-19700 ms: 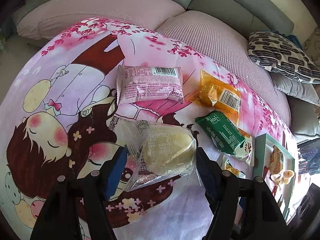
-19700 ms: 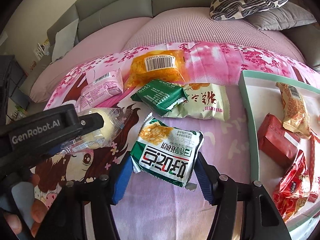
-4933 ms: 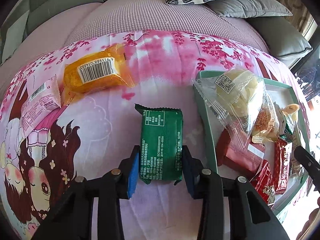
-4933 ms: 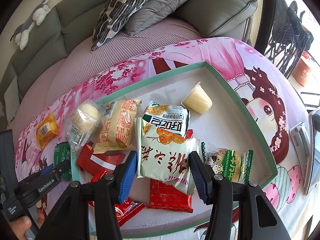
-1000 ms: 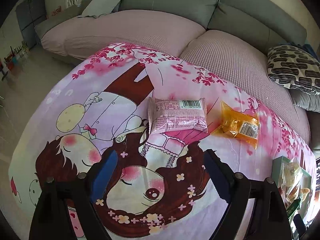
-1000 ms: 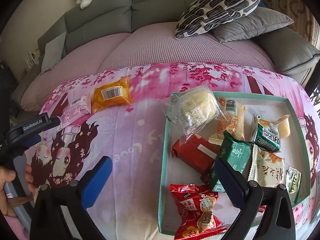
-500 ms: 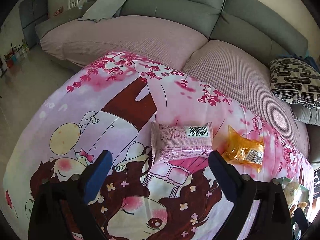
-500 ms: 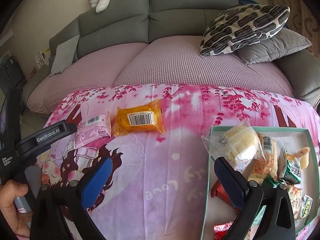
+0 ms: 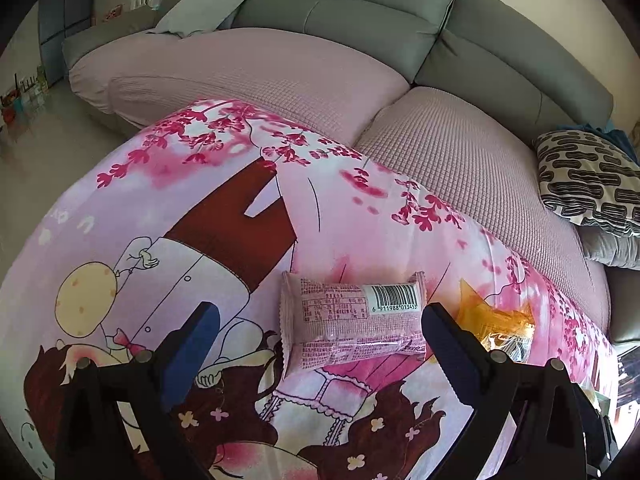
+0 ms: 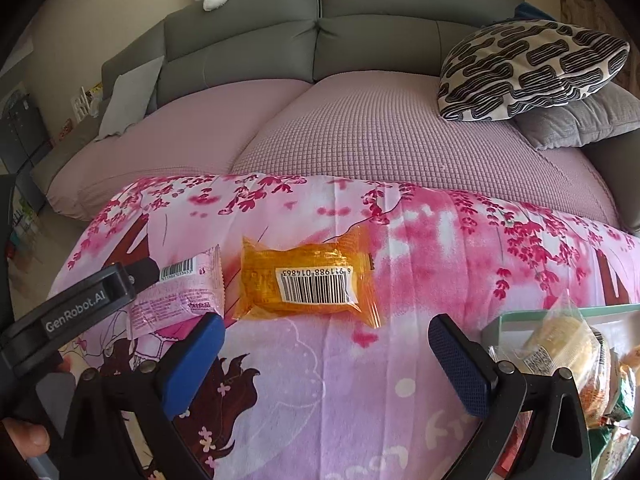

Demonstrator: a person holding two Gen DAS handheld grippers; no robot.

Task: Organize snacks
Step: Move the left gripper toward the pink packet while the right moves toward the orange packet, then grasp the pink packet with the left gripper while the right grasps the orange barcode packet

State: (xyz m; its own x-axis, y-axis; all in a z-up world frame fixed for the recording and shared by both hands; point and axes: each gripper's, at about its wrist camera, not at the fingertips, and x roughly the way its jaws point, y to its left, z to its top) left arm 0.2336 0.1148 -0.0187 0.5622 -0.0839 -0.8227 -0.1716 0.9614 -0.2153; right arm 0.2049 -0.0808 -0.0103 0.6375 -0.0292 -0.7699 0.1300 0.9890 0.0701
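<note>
Snacks left on the blanket: pink packet [image 9: 352, 324] ahead of our spread left gripper [image 9: 316, 336], orange packet [image 10: 308, 280] before our spread right gripper [image 10: 326, 350]. Slippery wrappers could, we think, slide from either pinch.

Pink packet [image 9: 352, 326] flat on printed cloth [image 10: 440, 248], barcode up. Orange packet [image 10: 308, 278] just right of it, barcode up. Green tray [image 10: 520, 318] at cloth's right edge, holding wrapped snacks.
</note>
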